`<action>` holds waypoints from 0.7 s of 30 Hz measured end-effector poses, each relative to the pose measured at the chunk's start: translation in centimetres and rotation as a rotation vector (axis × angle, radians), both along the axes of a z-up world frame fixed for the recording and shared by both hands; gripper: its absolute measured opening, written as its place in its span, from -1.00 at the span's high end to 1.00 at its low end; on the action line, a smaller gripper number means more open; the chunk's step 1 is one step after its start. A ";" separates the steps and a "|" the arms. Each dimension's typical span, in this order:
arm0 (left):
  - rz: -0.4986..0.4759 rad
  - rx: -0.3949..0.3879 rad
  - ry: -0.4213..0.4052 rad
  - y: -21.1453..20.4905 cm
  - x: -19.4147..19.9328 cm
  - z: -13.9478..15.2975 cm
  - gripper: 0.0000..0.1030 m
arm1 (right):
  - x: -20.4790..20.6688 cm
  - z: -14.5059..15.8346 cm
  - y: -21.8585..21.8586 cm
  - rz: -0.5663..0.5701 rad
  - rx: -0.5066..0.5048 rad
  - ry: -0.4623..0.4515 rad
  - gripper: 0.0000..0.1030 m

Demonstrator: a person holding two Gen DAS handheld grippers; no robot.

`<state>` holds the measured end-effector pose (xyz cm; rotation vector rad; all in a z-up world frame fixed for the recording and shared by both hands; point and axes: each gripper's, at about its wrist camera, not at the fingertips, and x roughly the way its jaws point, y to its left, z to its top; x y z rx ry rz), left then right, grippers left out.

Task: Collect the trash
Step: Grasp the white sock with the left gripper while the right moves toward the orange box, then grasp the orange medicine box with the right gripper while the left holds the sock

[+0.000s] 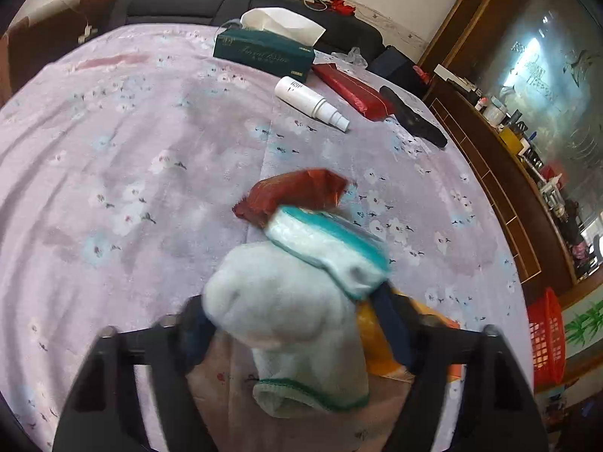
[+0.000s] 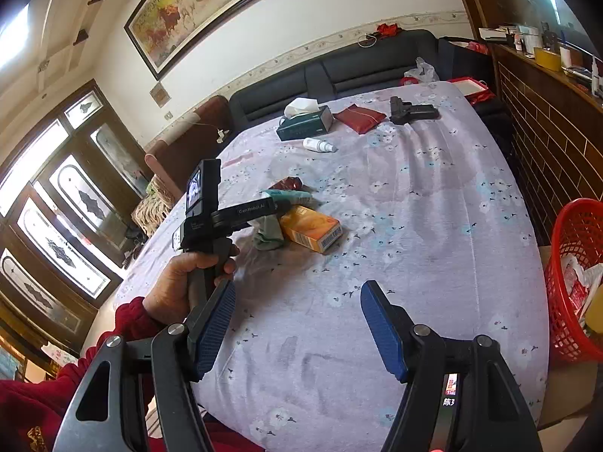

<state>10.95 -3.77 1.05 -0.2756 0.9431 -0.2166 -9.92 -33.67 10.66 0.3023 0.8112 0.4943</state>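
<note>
We have a hand-held gripper in each hand over a bed with a purple flowered sheet [image 2: 414, 226]. Our left hand-held gripper [image 1: 297, 324] has a pale sock with a green cuff [image 1: 286, 324] between its fingers. The picture is blurry there, so we think it is holding the sock, but we cannot be sure the pads press on it. Our right hand-held gripper [image 2: 297, 324] is wide open with nothing in it, low over bare sheet.

Just past the sock lie a flat white and teal packet [image 1: 328, 241], a crinkly dark red wrapper [image 1: 290, 196] and an orange cardboard box [image 2: 311, 228], all close together. The red plastic basket [image 2: 576, 282] stands beside the bed and already has some scraps inside.

So some trash looks collected. The wrapper, packet and box still wait. Farther back are a green tissue box [image 1: 264, 52] and a white spray bottle [image 1: 309, 101].
</note>
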 end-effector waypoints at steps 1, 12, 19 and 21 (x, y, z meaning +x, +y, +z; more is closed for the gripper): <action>-0.001 -0.001 0.006 0.1 0.1 -0.1 0.20 | 0.2 -0.1 0.0 0.003 -0.004 0.004 -0.43; -0.032 -0.022 -0.043 3.2 -5.1 1.9 0.46 | 8.1 -2.2 3.3 0.173 -0.130 0.104 -0.43; -0.052 -0.013 -0.119 4.5 -8.8 3.6 0.46 | 16.4 -6.1 8.2 0.281 -0.248 0.149 -0.43; -0.057 0.000 -0.137 4.5 -9.5 4.0 0.46 | 18.7 -7.5 9.2 0.309 -0.230 0.186 -0.43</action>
